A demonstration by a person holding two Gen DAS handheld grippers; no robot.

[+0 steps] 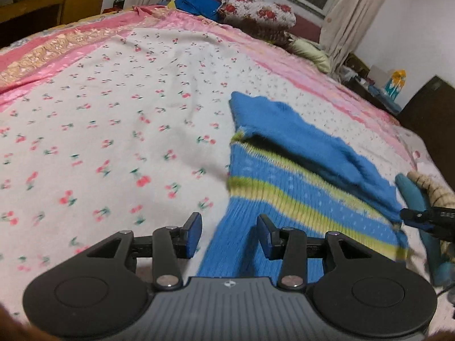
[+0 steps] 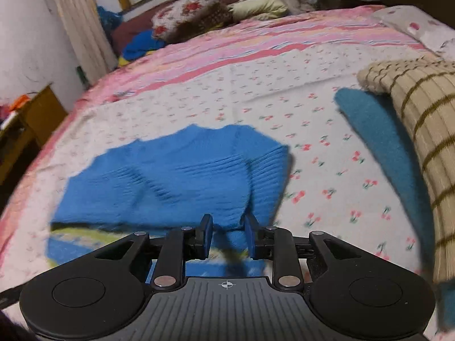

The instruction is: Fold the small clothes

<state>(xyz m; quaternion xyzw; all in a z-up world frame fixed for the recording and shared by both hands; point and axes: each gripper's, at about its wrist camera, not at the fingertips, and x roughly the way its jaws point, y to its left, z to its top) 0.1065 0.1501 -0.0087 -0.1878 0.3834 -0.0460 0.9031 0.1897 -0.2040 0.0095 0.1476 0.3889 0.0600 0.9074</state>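
A small blue knit sweater [image 1: 298, 187] with yellow-green stripes lies on the cherry-print bedspread [image 1: 113, 113], its upper part folded over the striped part. My left gripper [image 1: 229, 236] is open and empty, low over the sweater's near left edge. In the right wrist view the sweater [image 2: 170, 182] fills the middle. My right gripper [image 2: 229, 234] is partly open, with a fold of the blue knit between its fingers; whether the pads touch it I cannot tell. The right gripper also shows in the left wrist view [image 1: 421, 218] at the sweater's right edge.
A beige striped knit [image 2: 421, 130] lies on a teal garment [image 2: 384, 147] at the right of the bed. Floral pillows [image 2: 187, 8] and a blue cloth heap [image 2: 142, 45] sit at the head. A wooden cabinet [image 2: 37, 113] stands left of the bed.
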